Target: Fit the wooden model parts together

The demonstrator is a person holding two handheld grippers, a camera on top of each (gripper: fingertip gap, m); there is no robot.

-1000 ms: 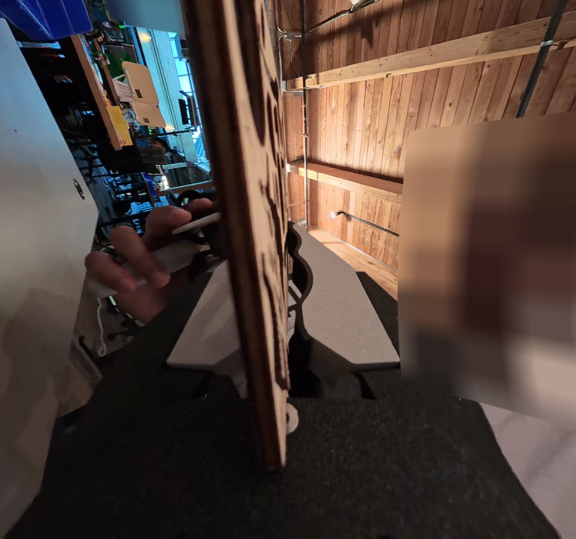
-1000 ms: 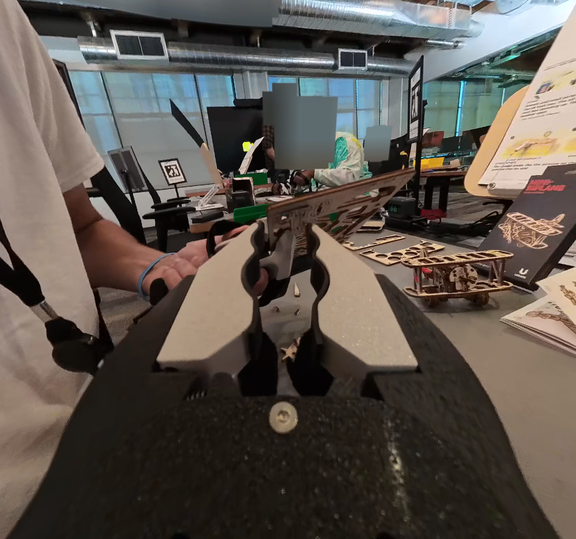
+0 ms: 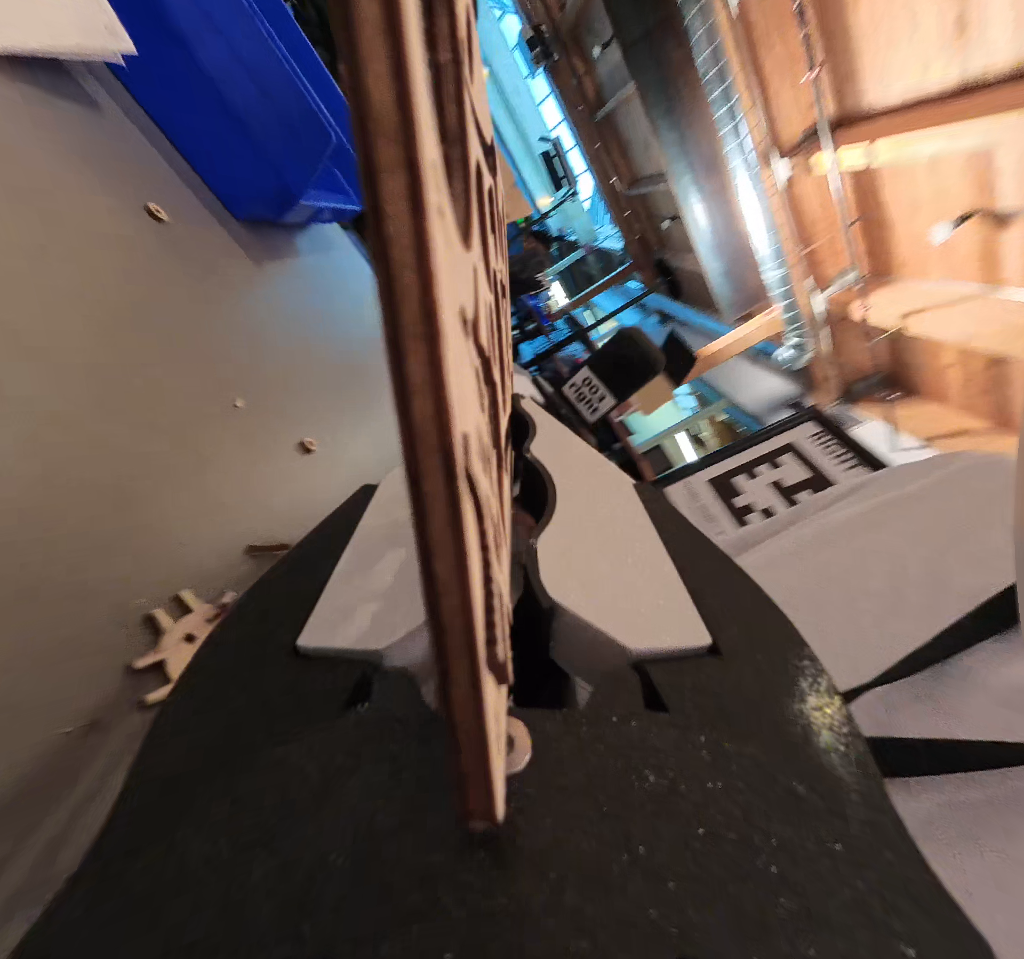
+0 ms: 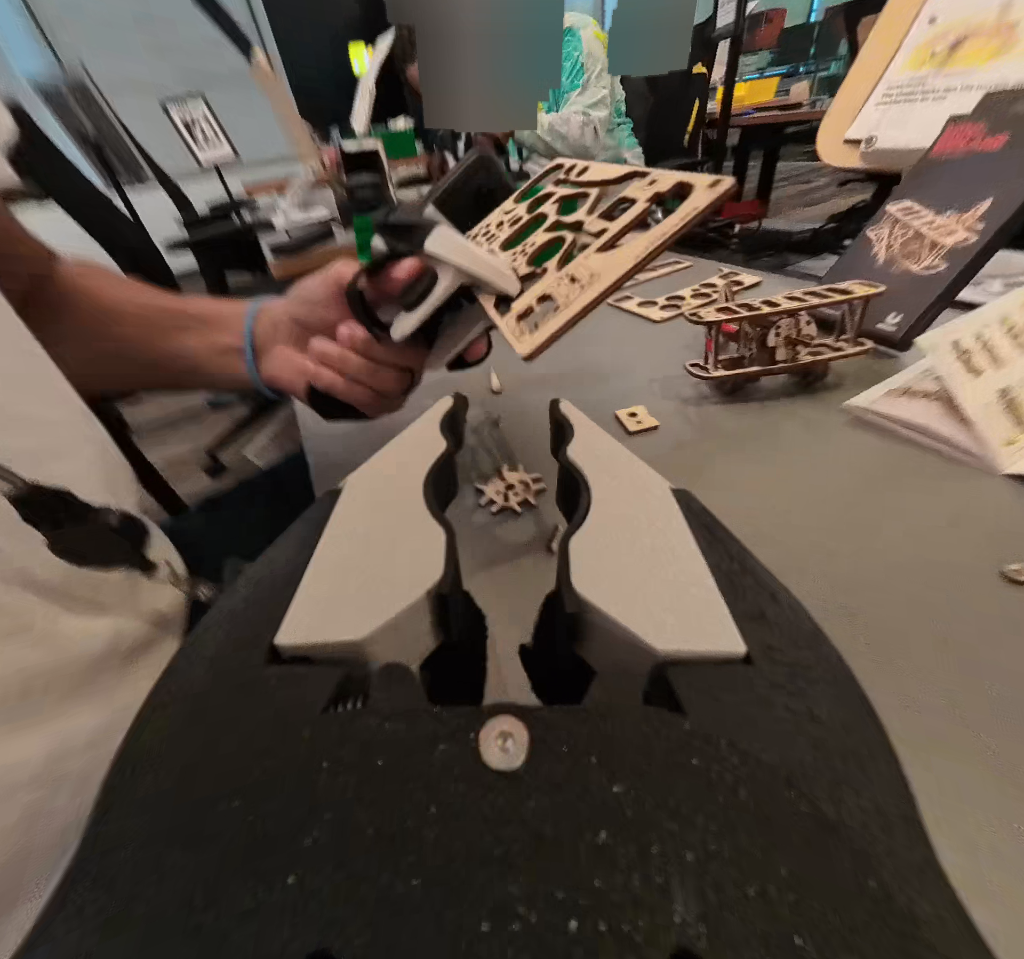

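My left gripper point(image 3: 498, 433) is shut on a laser-cut wooden sheet point(image 3: 443, 356), which I see edge-on in the left wrist view. In the right wrist view a hand holds that gripper point(image 4: 471, 273) above the table's left side, with the sheet point(image 4: 598, 245) tilted and full of cut-outs. My right gripper point(image 4: 505, 406) is open and empty, low over the grey table point(image 4: 776, 517). A small gear-shaped wooden part point(image 4: 510, 486) lies on the table between its fingers; it also shows in the left wrist view point(image 3: 177, 650). A small square wooden part point(image 4: 637, 418) lies just right of the fingertips.
A built wooden biplane point(image 4: 776, 334) stands at the right, with flat wooden frames point(image 4: 681, 295) behind it. A black box point(image 4: 931, 223) and booklets point(image 4: 969, 395) sit at the far right. A blue bin point(image 3: 233, 101) is near the sheet. The person's torso fills the left. From the left gripper's tips to the built wooden biplane point(image 4: 776, 334) is close to 20 cm.
My right gripper has opened wider and drawn back from the sheet, lower over the table. My left gripper has swung the sheet away and tilted it; both views are blurred by motion.
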